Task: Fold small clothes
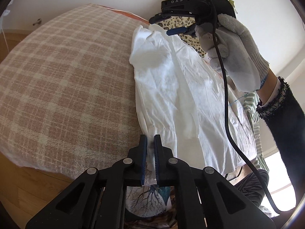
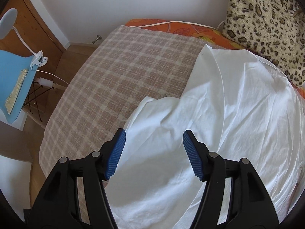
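Left gripper pinched tight on thin crumpled white cotton garment; right gripper spread, empty. Soft, light, floppy: best taken at hems.

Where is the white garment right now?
The white garment lies on the checked blanket, right of centre in both views, beside the leopard-print throw.

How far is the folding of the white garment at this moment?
Done: the white garment lies on the checked blanket, with one flap seemingly laid over itself. In hand: the left gripper is shut on its near edge; the right gripper is open above the cloth, holding nothing. Left: it is still loose and wrinkled, so further folds remain.
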Demonstrator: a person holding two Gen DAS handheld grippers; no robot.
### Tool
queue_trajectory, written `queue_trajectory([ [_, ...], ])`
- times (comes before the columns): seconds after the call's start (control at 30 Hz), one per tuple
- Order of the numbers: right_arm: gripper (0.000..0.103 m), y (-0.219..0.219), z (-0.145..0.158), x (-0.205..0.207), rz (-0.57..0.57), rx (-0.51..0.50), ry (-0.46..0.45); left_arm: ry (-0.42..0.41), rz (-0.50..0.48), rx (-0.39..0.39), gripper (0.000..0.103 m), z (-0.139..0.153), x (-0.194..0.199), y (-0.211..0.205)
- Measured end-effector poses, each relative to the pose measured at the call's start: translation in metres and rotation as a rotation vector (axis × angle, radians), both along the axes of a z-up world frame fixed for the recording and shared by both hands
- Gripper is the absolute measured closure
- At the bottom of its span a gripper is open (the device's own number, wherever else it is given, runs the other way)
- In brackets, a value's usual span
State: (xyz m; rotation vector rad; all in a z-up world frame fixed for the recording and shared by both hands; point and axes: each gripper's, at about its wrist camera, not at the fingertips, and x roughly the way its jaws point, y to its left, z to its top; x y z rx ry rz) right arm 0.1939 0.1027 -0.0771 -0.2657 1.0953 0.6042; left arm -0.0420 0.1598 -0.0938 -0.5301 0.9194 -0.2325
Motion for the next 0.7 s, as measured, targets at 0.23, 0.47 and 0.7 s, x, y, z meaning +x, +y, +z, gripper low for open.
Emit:
queue_trajectory([
  [0.23, 0.036, 0.066, -0.024, 0.002, 0.023, -0.176, -0.028, -0.011, -0.005, 0.010, 0.097, 0.000, -0.001, -0.004],
  [0.47, 0.036, 0.099, -0.053, 0.015, -0.017, -0.354, -0.088, -0.032, -0.038, 0.032, 0.097, 0.003, -0.003, -0.014],
  [0.7, 0.066, 0.084, -0.058, 0.036, -0.085, -0.374, -0.076, -0.027, -0.038, 0.025, 0.098, -0.002, -0.003, -0.012],
])
